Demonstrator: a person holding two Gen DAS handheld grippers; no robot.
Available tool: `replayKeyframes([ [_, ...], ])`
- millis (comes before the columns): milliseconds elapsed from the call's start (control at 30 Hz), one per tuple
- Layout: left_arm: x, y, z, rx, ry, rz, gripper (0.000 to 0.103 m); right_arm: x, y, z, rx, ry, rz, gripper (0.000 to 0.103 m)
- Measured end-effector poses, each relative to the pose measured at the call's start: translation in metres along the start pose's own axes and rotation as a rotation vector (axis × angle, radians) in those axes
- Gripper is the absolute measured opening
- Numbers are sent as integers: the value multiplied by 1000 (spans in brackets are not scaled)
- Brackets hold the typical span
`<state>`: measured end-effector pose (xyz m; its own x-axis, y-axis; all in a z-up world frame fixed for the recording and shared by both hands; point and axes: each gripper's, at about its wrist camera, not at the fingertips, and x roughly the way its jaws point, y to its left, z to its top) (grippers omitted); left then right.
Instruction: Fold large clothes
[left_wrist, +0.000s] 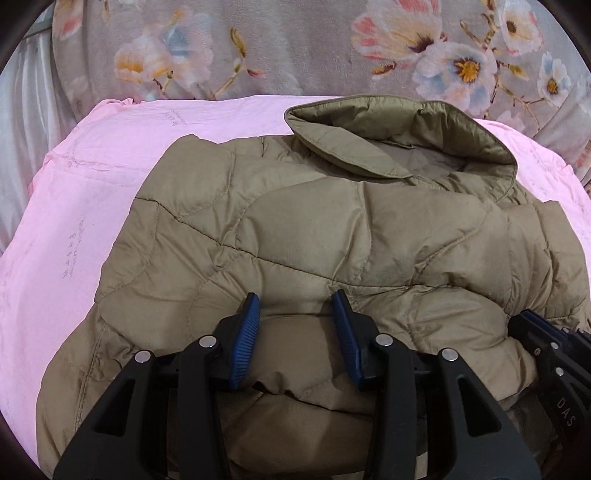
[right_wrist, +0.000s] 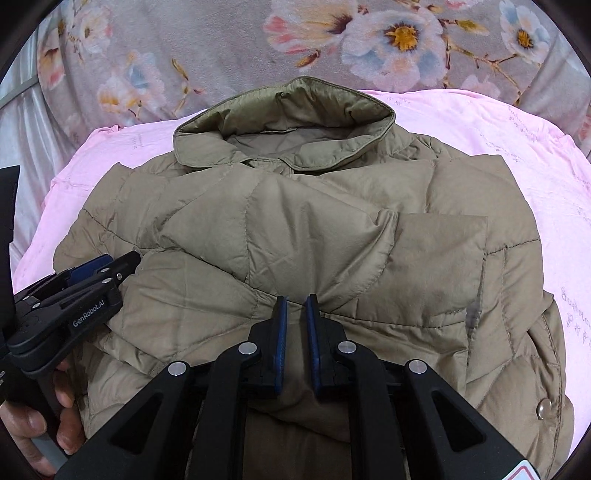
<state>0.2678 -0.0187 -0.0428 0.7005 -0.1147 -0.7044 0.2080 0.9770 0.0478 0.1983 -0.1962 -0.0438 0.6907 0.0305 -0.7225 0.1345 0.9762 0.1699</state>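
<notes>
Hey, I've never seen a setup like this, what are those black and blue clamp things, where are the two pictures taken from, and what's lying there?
No robot here: a person holds a clamp-like tool in each hand, each with a fisheye camera looking along its two blue-padded fingers. One picture comes from the left hand-held gripper, the other from the right hand-held gripper. Each tool also shows at the edge of the other's picture. Between them lies an olive quilted jacket, collar farthest away, on a pink sheet, with a floral blanket behind. The left one's fingers stand apart over a puffy fold. The right one's are nearly together; whether they pinch fabric is unclear.
</notes>
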Motion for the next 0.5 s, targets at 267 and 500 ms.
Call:
replayKeyframes([
  [267, -7, 12, 5, -33, 12, -86, 43, -4, -5, 5, 18, 20, 24, 14],
  [500, -30, 48, 76, -194, -38, -266, 74, -30, -38, 72, 127, -62, 157, 52],
])
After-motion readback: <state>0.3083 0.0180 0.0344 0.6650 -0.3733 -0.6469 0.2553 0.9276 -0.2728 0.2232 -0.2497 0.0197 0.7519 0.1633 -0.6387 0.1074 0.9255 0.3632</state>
